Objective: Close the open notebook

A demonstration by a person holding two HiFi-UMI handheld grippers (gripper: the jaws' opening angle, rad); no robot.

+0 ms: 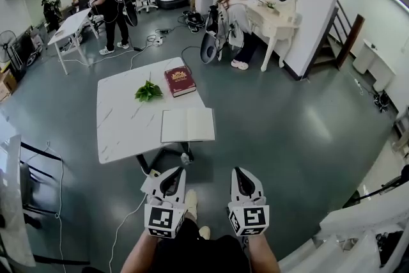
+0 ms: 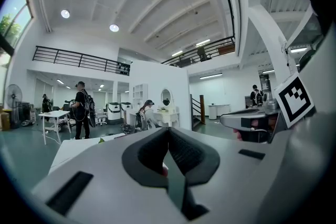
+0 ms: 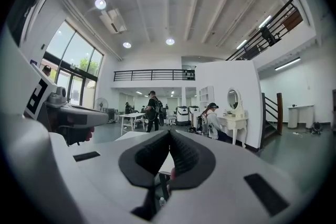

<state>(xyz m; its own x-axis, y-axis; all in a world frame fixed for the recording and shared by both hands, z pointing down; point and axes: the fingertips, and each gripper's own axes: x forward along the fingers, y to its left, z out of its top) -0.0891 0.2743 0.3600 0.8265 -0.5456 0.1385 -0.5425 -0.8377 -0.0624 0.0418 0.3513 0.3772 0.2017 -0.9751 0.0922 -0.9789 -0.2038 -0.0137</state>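
Lying open, notebook (image 1: 187, 124) shows blank pages; jaws of left gripper (image 1: 172, 179) and right gripper (image 1: 243, 179) clenched, empty.

Cannot read the cover print on the red book (image 1: 179, 80), well ahead of the left gripper (image 1: 172, 173): too small. Cannot tell any writing on the open notebook (image 1: 187, 124). Loses the forearms (image 1: 139, 254) behind it and the right gripper (image 1: 241, 173) at the head view's lower edge. Shows only a sliver of table (image 2: 79, 147) past the gripper's body in the left gripper view.

head view: high, steeply down on table (image 1: 121, 118); gripper views: low, level, same table
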